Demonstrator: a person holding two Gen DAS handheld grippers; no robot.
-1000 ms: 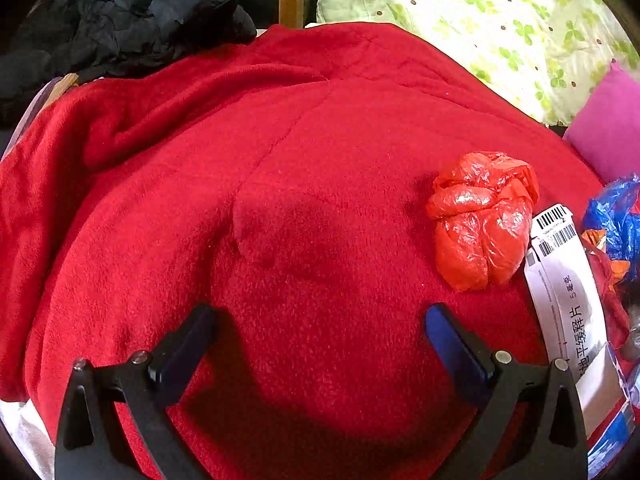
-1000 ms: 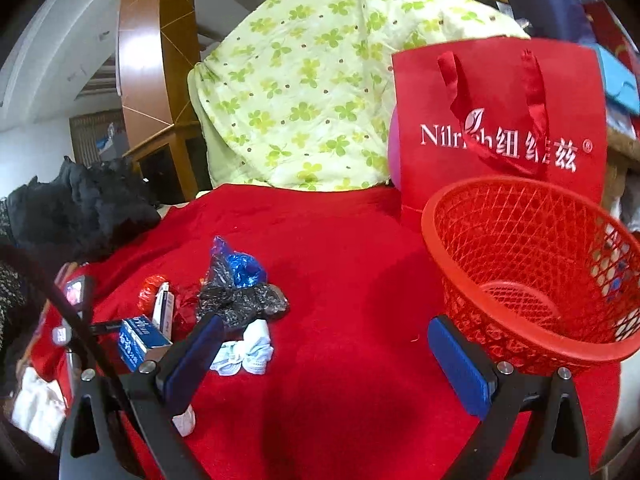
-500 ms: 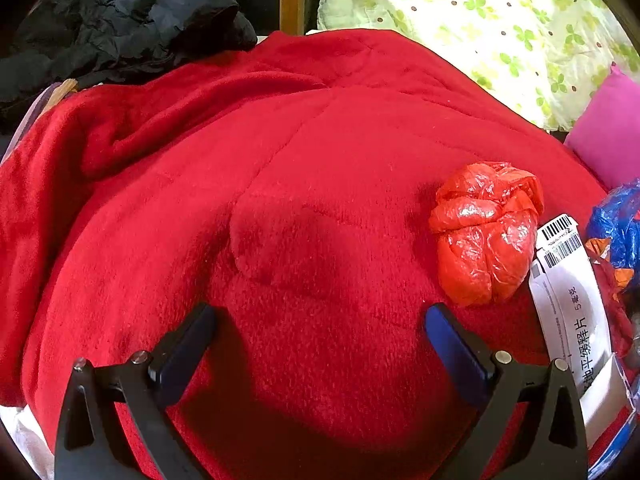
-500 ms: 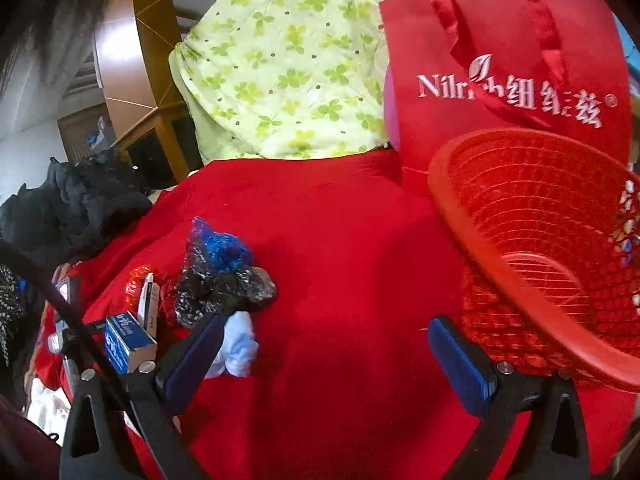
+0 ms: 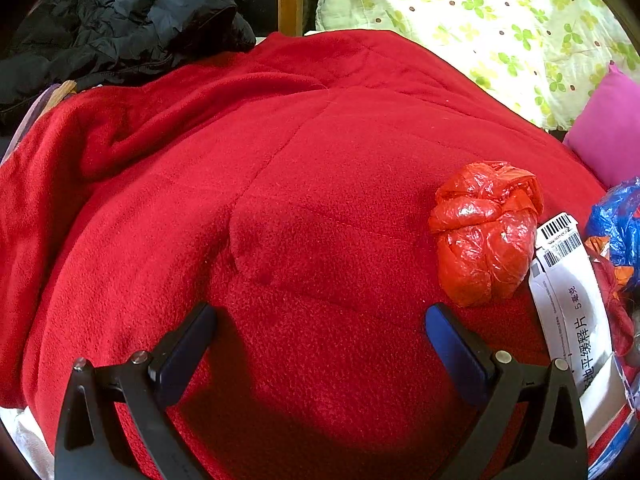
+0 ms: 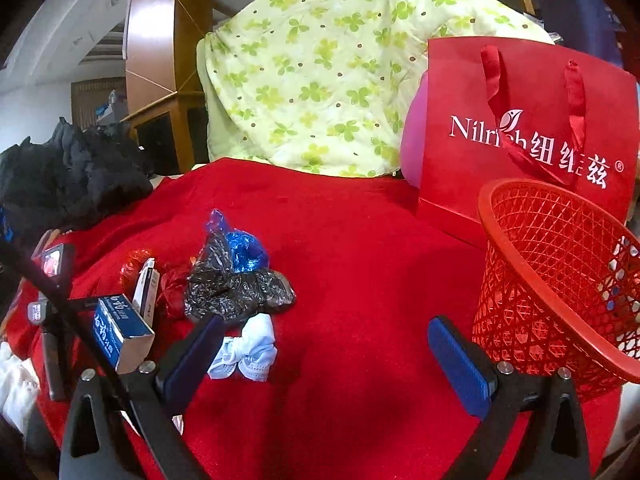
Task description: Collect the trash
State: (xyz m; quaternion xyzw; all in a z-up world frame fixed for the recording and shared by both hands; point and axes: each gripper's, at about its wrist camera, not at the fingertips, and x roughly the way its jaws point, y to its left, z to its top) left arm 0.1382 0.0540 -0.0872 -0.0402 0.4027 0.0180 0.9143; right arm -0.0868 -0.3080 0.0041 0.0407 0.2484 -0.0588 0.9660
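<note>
Trash lies on a red blanket [image 5: 280, 200]. In the left wrist view a crumpled red plastic bag [image 5: 486, 232] sits just beyond my right fingertip, with a white barcoded box [image 5: 568, 304] and a blue bag [image 5: 618, 220] to its right. My left gripper [image 5: 320, 328] is open and empty over bare blanket. In the right wrist view a black plastic bag [image 6: 236, 288], a blue bag [image 6: 244, 252], a white mask [image 6: 248, 348], a blue-white box [image 6: 120, 332] and a white box [image 6: 146, 286] lie at the left. A red mesh basket [image 6: 560, 280] stands at the right. My right gripper [image 6: 324, 344] is open and empty.
A red paper gift bag [image 6: 520, 132] stands behind the basket, with a pink cushion [image 6: 412, 148] beside it. A green clover quilt [image 6: 320, 80] is piled at the back. A black jacket [image 5: 120, 28] lies at the far left. The other gripper's handle [image 6: 52, 280] shows at the left.
My left gripper has drifted slightly, so the red bag sits lower in view. My right gripper swung toward the basket, then back, so the basket is again further right.
</note>
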